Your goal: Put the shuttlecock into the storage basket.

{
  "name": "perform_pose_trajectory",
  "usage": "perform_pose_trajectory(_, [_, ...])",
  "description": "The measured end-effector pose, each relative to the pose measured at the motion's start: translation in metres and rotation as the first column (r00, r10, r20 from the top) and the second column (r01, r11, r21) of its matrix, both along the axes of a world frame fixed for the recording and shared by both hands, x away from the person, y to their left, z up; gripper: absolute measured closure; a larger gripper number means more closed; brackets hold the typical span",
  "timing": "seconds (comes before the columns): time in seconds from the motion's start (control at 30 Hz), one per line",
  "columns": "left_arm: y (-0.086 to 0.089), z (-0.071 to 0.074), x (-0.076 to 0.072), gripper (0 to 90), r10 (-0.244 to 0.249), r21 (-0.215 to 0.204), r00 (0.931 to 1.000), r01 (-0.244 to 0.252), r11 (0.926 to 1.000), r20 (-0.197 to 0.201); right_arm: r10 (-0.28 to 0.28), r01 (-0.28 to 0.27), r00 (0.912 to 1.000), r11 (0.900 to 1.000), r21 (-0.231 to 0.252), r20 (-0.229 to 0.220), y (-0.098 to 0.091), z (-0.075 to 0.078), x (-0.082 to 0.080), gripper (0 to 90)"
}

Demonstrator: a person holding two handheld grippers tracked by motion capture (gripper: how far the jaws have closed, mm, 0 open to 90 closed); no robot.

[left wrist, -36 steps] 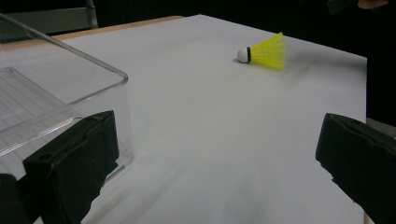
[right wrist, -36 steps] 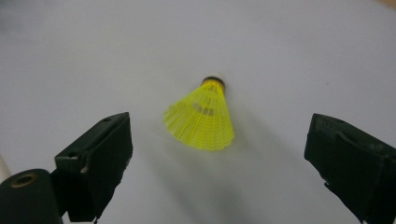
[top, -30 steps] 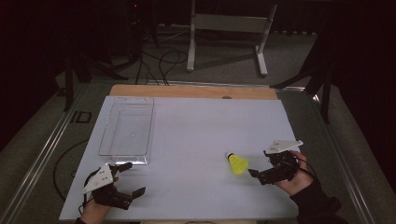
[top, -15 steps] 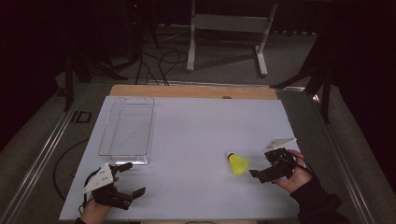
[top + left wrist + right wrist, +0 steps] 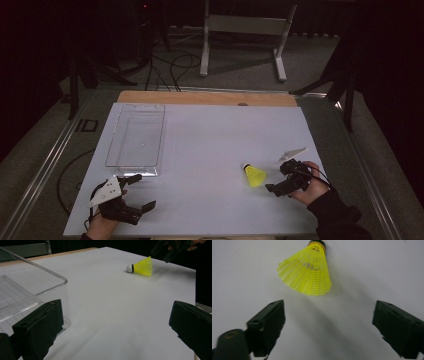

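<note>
Fingers [image 5: 265,327] on the right gripper [image 5: 281,180] are spread wide with nothing between them, and the yellow shuttlecock [image 5: 255,175] lies on its side on the white table [image 5: 210,150] just ahead of them, near but not touching. Its skirt faces the jaws and its white cork tip points away. The left gripper [image 5: 140,192] rests at the near left corner, also wide open and empty, right beside the clear plastic tray [image 5: 136,136], well apart from the shuttlecock.

To take it cleanly, I'd say the right hand should slide forward low until the skirt sits squarely between the jaws, then close gently. That mesh looks light and springy, so a hard squeeze could crush it or flick it away.
</note>
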State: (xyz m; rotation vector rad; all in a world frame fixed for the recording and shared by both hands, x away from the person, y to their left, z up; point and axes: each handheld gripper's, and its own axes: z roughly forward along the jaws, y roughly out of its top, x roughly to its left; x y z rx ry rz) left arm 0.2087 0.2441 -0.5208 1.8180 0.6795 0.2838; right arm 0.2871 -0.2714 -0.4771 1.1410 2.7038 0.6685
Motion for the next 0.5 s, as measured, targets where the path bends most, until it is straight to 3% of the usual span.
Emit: perform_pose_trajectory(0.5, [0.0,0.0,0.0,0.3,-0.001,0.001,1.0,0.001,1.0,-0.002,0.007,-0.008,0.9984,0.9997,-0.025,-0.056,0.011,-0.012,0.012,16.8])
